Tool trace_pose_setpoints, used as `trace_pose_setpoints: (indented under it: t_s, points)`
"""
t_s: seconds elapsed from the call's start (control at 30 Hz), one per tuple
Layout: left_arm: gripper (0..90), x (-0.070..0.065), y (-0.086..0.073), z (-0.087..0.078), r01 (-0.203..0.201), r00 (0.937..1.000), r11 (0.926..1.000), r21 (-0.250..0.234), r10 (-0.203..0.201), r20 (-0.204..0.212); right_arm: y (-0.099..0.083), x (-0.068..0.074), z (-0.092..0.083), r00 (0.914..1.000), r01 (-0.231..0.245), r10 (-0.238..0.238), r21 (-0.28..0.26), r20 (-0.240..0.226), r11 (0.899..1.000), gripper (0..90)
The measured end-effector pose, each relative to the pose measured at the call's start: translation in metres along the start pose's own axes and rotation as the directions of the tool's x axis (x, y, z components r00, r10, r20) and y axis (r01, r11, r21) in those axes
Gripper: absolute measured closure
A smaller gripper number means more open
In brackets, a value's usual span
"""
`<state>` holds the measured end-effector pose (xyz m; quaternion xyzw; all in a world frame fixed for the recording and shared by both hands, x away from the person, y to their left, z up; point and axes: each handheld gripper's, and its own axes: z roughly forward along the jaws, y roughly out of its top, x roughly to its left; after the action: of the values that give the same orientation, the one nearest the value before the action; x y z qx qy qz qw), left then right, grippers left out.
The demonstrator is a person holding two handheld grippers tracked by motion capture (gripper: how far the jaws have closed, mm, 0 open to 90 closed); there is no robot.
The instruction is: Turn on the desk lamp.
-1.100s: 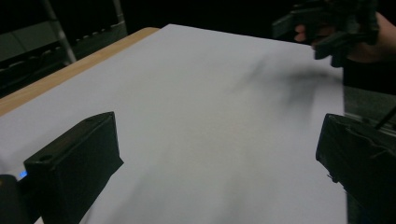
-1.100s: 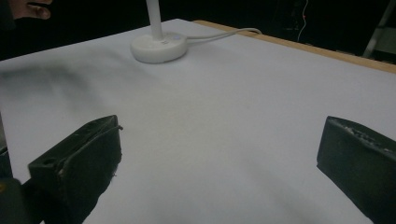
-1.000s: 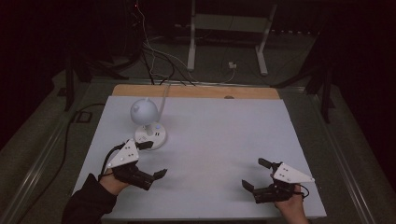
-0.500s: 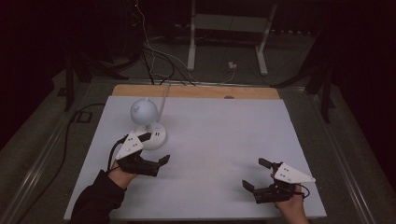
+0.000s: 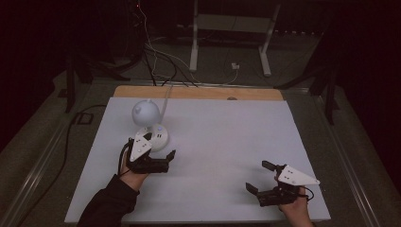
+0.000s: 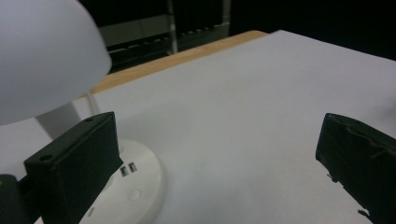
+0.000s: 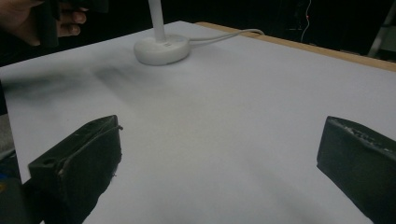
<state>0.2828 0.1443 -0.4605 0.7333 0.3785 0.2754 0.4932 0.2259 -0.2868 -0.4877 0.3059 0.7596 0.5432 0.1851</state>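
Lamp (image 5: pixel 150 124), one, grippers, two, both spread.

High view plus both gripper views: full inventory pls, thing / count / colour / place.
desk lamp: 1, white, round head on a thin stem over a round base, far-left part of the table
lamp base: 1, white, with small ports and a button, right beside the left claw's near jaw
lamp cable: 1, white, runs from the base toward the far edge
table sheet: 1, pale grey-white, covers the tabletop
wooden edge: 1, tan, along the table's far side
frame legs: 2, light grey, on the floor beyond the table
left claw: 1, black, jaws open, next to the lamp base
right claw: 1, black, jaws open, near-right of the sheet
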Motion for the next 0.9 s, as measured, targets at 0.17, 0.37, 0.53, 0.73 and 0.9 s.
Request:
trace_pose_setpoints:
  t_s: [0.17,0.37,0.53,0.73,0.9]
  points:
    - [0.3,-0.002,-0.002,0.006,0.018,0.9986,0.9998,-0.001,-0.018,-0.049,0.0,0.0,-0.001,1.0,-0.002,0.002,-0.002,0.002,1.0,0.0]
    - [0.3,-0.002,-0.004,0.011,0.085,0.9955,0.9962,0.022,-0.083,-0.044,0.0,-0.001,-0.001,1.0,-0.001,0.001,-0.003,0.003,1.0,0.0]
    - [0.3,-0.005,-0.006,0.016,0.098,0.9877,0.9946,0.034,-0.093,-0.126,0.0,0.0,-0.001,1.0,-0.001,0.001,-0.005,0.003,1.0,0.0]
    - [0.3,-0.005,-0.007,0.022,0.113,0.9773,0.9902,0.082,-0.096,-0.189,0.0,-0.001,-0.001,1.0,-0.003,0.003,-0.006,0.0,1.0,0.0]
    - [1.3,-0.002,-0.008,0.028,0.148,0.965,0.9837,0.102,-0.121,-0.233,0.0,-0.001,-0.001,1.0,-0.007,0.007,-0.007,-0.002,1.0,0.0]
